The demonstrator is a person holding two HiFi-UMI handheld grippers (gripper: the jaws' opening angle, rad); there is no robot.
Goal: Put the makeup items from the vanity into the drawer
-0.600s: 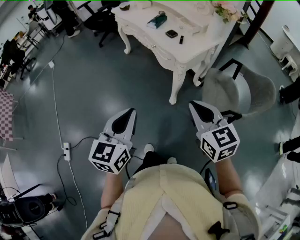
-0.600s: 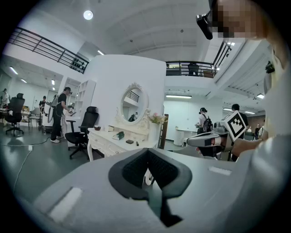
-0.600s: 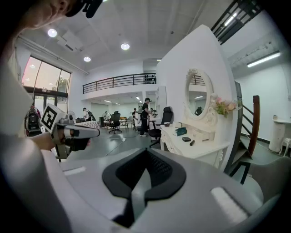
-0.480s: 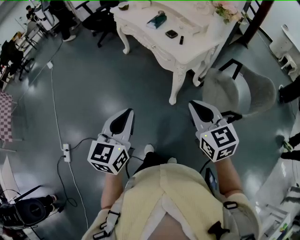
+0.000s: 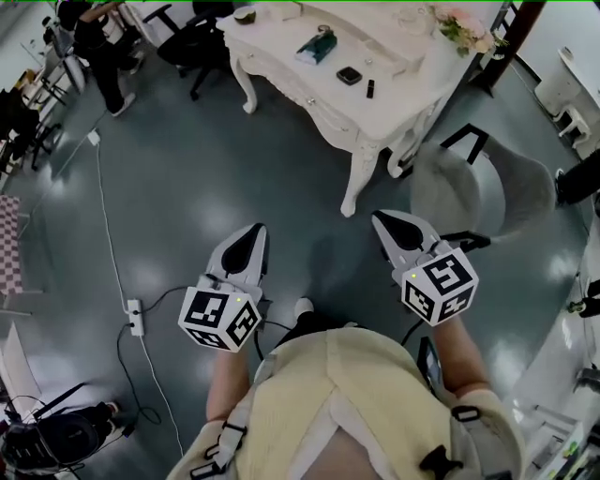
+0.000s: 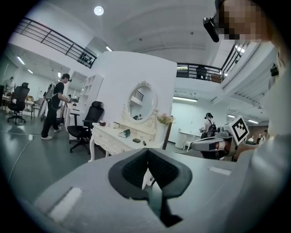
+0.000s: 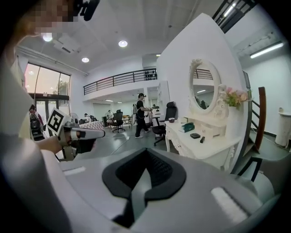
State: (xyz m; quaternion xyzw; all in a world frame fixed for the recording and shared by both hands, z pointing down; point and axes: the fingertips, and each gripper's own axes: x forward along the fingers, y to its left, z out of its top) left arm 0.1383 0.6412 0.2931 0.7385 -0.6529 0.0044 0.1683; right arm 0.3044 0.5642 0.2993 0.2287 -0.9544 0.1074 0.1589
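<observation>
We judge this an approach: the left gripper (image 5: 253, 236) and right gripper (image 5: 387, 225) ride low ahead of the body, well short of the white vanity desk (image 5: 403, 98). On it lie the teal box (image 5: 317, 44), black compact (image 5: 349, 75) and small black tube (image 5: 370, 88). Both grippers are clenched, holding nothing.

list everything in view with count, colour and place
vanity: 1, white, top of head view
oval mirror: 1, white frame, on vanity
box: 1, teal, on vanity
compact: 1, black, right of box
small tube: 1, black, beside compact
flowers: 1 bunch, pink, vanity's right end
round chair: 1, grey, right of vanity
office chair: 1, black, left of vanity
power strip: 1, white, floor at left
bystander: 1, dark clothes, far left
left gripper: 1, grey, shut, empty
right gripper: 1, grey, shut, empty
</observation>
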